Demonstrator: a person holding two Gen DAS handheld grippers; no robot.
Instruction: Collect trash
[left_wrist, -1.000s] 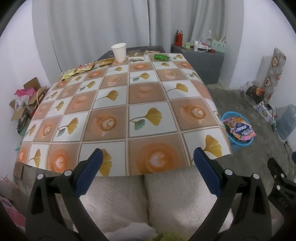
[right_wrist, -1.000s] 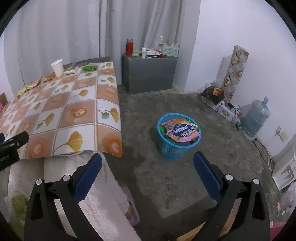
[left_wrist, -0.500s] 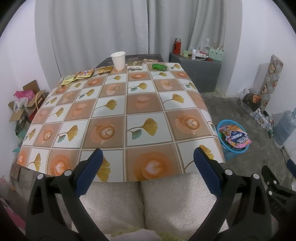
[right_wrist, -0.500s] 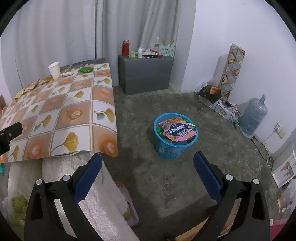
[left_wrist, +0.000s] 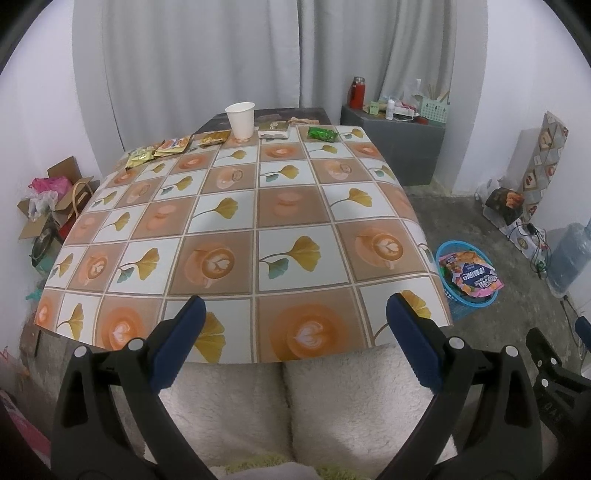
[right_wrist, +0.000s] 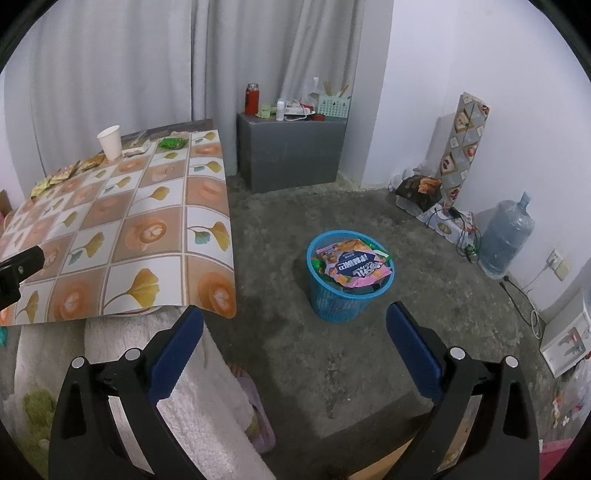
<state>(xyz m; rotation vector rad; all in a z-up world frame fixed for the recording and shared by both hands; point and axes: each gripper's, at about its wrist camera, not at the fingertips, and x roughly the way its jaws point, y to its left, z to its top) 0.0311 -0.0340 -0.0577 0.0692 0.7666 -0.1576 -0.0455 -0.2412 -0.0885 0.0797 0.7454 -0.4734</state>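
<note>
Blue-padded grippers held spread, nothing gripped

Left gripper is held level, aimed across the tiled-pattern table; right gripper is aimed at the floor. Snack wrappers, white paper cup sit at the far edge. Blue mesh plastic basket stands beside the table, filled with wrappers.

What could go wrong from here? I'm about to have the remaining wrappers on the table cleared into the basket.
The blue basket already looks heaped, with a large pink bag on top, so added wrappers may slide onto the floor. The wrappers lie along the table's far edge beside an upright paper cup; reaching across could tip it. Both grippers, left and right, are open and empty.
</note>
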